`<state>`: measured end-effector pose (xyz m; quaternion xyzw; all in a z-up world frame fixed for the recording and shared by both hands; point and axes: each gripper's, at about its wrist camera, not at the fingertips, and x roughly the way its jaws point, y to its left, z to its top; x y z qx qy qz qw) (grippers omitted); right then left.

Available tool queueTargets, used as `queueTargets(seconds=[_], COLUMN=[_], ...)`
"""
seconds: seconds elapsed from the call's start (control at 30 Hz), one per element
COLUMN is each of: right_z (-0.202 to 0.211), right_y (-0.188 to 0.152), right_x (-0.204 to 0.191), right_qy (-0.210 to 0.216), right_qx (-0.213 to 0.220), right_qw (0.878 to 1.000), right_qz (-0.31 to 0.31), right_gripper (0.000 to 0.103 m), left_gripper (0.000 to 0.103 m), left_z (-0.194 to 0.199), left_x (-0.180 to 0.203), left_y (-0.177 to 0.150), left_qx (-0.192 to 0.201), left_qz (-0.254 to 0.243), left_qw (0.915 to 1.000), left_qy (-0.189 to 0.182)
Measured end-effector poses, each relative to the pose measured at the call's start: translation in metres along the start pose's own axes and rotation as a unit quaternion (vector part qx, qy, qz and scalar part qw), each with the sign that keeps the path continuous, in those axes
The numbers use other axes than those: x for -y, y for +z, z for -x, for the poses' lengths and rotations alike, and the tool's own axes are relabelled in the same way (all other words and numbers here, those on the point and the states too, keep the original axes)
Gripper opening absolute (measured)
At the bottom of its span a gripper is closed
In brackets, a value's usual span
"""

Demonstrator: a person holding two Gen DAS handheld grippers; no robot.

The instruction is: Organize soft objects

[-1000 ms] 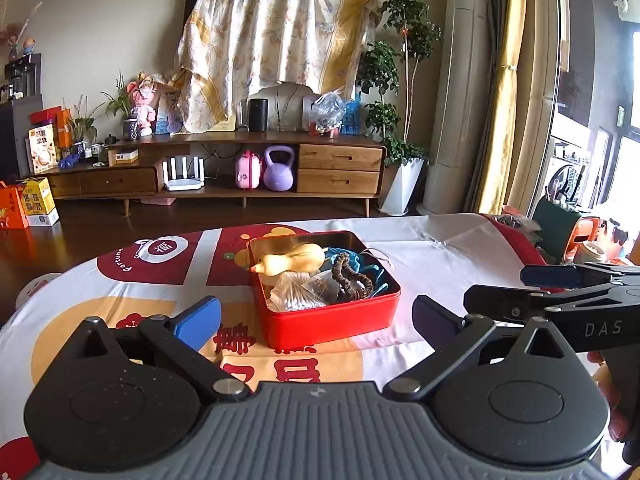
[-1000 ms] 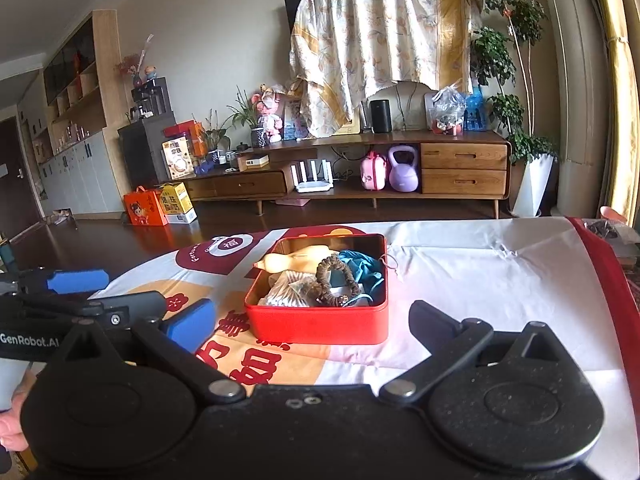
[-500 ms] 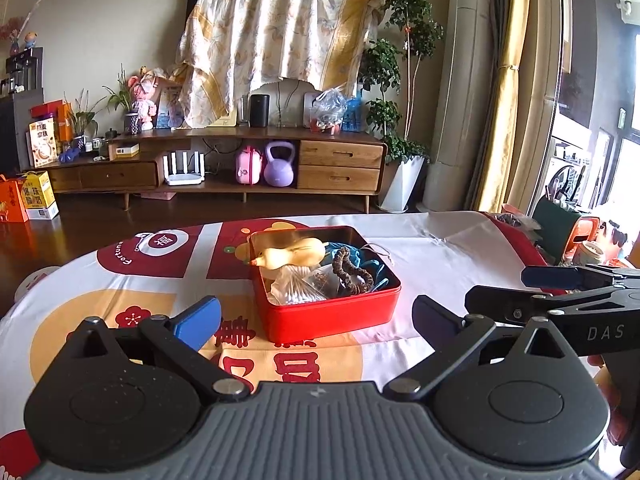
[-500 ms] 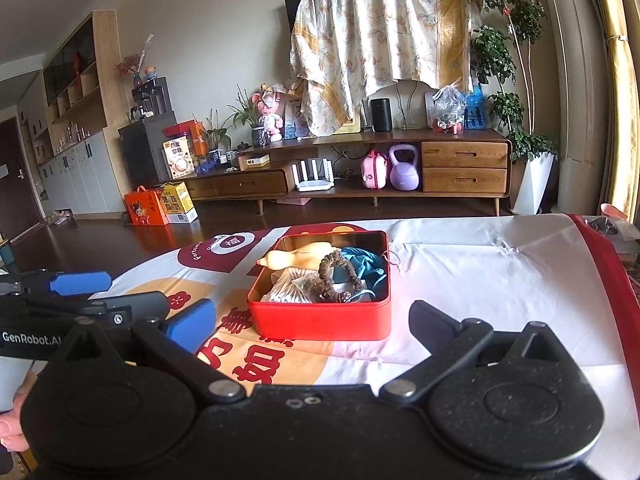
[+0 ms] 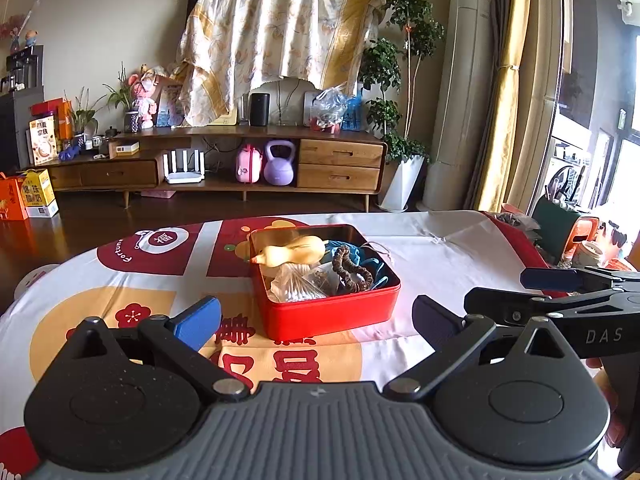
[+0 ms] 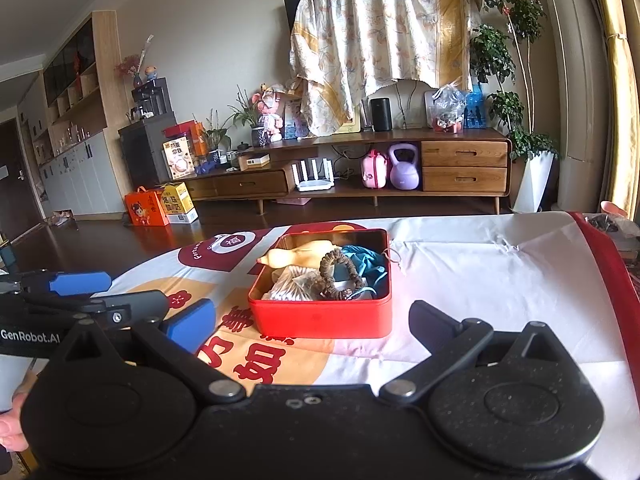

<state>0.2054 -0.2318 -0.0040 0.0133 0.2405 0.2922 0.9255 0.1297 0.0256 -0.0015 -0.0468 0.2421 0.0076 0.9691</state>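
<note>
A red tin box (image 5: 328,314) (image 6: 320,316) sits on the table in front of both grippers. It holds a yellow soft duck toy (image 5: 292,254) (image 6: 304,254), a brown scrunchie (image 5: 354,270) (image 6: 334,270), a blue cloth (image 5: 374,266) (image 6: 366,260) and a clear plastic bag (image 5: 294,286) (image 6: 290,286). My left gripper (image 5: 316,318) is open and empty, short of the box. My right gripper (image 6: 310,314) is open and empty, also short of it. Each gripper shows at the edge of the other's view.
The table wears a white, red and yellow printed cloth (image 5: 440,252) (image 6: 480,272). A wooden TV cabinet (image 5: 256,160) with a draped sheet, plants and toys stands across the room. Boxes (image 6: 160,206) sit on the floor at left.
Both grippers have lowered and edged slightly closer to the red box. Their jaws stay open and the box contents have not moved.
</note>
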Motion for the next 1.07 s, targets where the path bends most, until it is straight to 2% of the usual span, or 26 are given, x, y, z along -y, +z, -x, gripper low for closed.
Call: queueTargets(seconds=[1.07], right_z=[-0.0011], right_y=[-0.0018], right_x=[-0.0006], right_qy=[0.003], right_qx=[-0.003], right_qw=[1.000], right_qz=[-0.003], right_gripper=[0.103], left_gripper=[0.102], left_z=[0.0040], left_x=[-0.0025], left_y=[-0.0019], left_qx=[-0.003], left_qz=[-0.002], left_qw=[0.9999], left_qy=[0.011])
